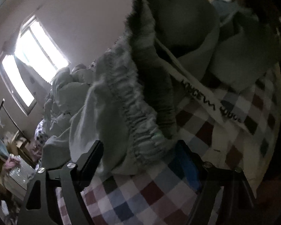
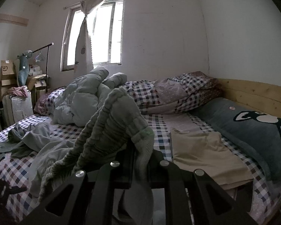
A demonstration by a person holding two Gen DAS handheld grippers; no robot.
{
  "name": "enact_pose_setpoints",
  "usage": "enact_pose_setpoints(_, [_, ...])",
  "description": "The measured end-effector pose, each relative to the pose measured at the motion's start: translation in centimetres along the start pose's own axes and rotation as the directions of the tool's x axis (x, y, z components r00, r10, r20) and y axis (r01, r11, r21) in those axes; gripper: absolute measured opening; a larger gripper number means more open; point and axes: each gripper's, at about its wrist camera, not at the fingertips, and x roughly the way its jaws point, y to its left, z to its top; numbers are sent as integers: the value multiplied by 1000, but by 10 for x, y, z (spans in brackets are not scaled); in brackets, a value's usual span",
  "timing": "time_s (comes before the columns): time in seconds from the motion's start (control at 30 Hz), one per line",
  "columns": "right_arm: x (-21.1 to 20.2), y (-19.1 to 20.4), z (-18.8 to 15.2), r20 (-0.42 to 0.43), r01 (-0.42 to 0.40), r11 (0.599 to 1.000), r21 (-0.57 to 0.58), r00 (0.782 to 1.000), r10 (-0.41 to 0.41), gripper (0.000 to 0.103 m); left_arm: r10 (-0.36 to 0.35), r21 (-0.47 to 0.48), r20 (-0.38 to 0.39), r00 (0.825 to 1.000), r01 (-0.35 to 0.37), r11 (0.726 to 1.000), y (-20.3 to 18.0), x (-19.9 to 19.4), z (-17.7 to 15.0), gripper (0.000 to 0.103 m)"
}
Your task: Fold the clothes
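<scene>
Right wrist view puts the right tongs (image 2: 133, 161) nearest, closed on the gathered elastic waistband of a grey-green pair of trousers (image 2: 114, 123); the cloth bunches up above the fingers and hangs down past them over the checked bed (image 2: 159, 123). Left wrist view shows the left tongs (image 1: 138, 153) at the same waistband (image 1: 125, 112), their fingers spread either side of it with a clear gap, so I judge them not pinching. From them the trousers run up and away, long axis slanting to the upper right. The right hand alone appears to carry the weight. Beyond the trousers on the bed lie a flat beige cloth (image 2: 202, 153), a heap of pale clothes (image 2: 46, 136), then a rumpled quilt (image 2: 88, 97).
</scene>
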Motion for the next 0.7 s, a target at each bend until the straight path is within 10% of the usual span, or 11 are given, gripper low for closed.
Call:
enact_pose_setpoints(0.27, [0,-6,-2,-8,-8,1000,3,1000,8,12,-2,-74,20,1000,4,997,21,-1,8,18])
enact_pose_setpoints(0.7, [19,-24,-14,-78,-7,997,72,997,12,12,-45,-500,121,992,100,860,141,9,26,19])
